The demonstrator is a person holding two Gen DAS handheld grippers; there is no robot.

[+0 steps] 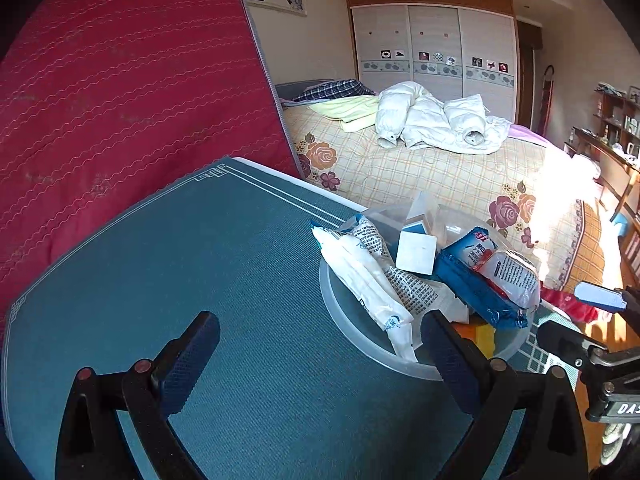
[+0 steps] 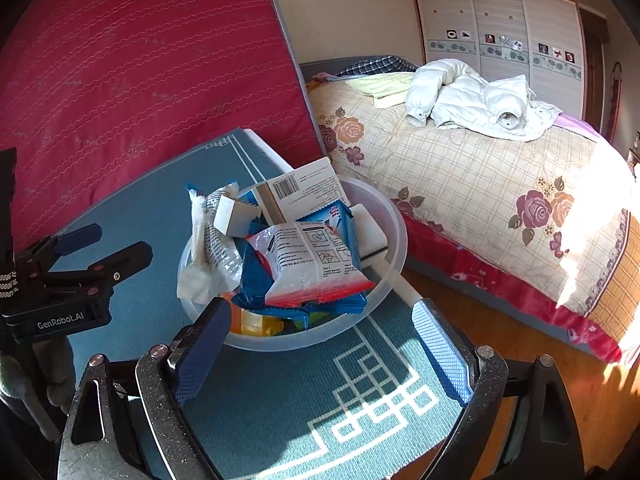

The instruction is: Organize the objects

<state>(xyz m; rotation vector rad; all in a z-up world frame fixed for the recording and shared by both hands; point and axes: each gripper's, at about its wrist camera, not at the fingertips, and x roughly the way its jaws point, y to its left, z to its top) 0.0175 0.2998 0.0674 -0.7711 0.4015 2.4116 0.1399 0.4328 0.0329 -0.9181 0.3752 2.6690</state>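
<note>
A translucent plastic bowl (image 1: 352, 328) (image 2: 394, 232) stands on the teal mat (image 1: 200, 260) near the table's right edge. It is heaped with white wrapped packets (image 1: 360, 276), a small white box (image 1: 416, 254), a blue packet (image 1: 476, 294), a white and red sachet (image 2: 316, 260) and a barcode box (image 2: 304, 192). Something yellow (image 2: 256, 324) lies at the bottom. My left gripper (image 1: 320, 320) (image 2: 116, 242) is open just left of the bowl, its right finger at the rim. My right gripper (image 2: 323, 312) (image 1: 580, 314) is open at the bowl's near side. Neither holds anything.
A red mattress (image 1: 120, 100) leans upright behind the table. A bed with a floral quilt (image 1: 420, 176) and a white jacket (image 1: 432, 120) stands to the right, across a strip of wooden floor (image 2: 480, 320). Wardrobe doors (image 1: 436, 48) line the far wall.
</note>
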